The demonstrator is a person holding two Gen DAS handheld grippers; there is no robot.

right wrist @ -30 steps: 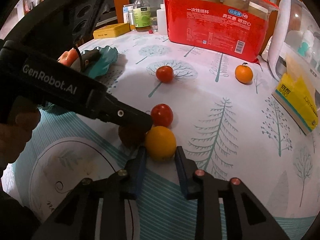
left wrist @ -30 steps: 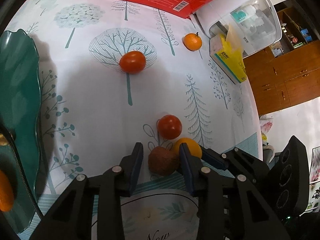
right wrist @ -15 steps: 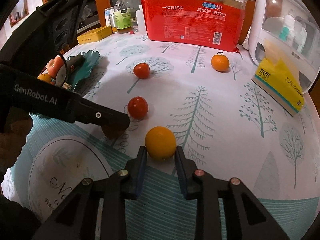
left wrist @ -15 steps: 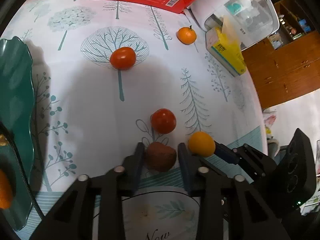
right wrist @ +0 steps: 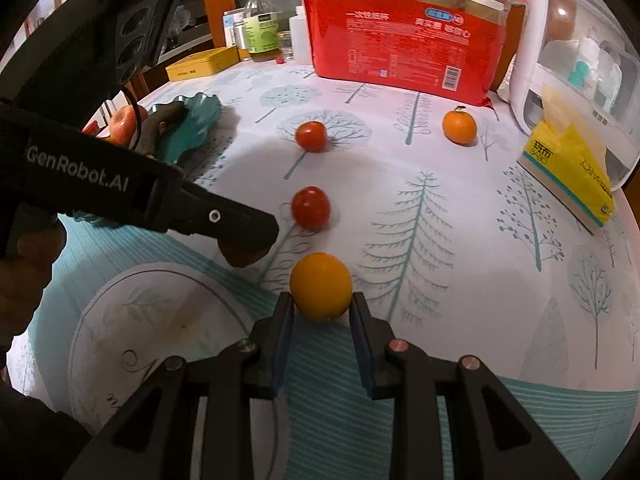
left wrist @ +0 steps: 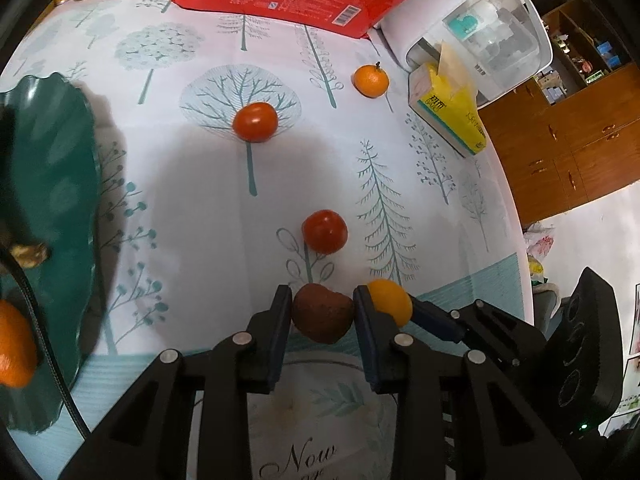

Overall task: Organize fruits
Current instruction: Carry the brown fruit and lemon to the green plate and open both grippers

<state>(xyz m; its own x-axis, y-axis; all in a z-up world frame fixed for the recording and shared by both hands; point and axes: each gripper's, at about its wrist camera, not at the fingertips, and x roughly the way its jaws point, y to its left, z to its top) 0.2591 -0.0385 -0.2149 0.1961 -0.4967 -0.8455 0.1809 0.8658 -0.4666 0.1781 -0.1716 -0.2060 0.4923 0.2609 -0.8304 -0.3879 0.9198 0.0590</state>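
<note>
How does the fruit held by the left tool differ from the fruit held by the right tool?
The brown fruit in the left tool is dark and lumpy; the yellow-orange fruit in the right tool is bright, smooth and round. The brown one looks somewhat heart-shaped, the yellow-orange one like a ball. Both are of similar size and each is clamped between two fingers.
</note>
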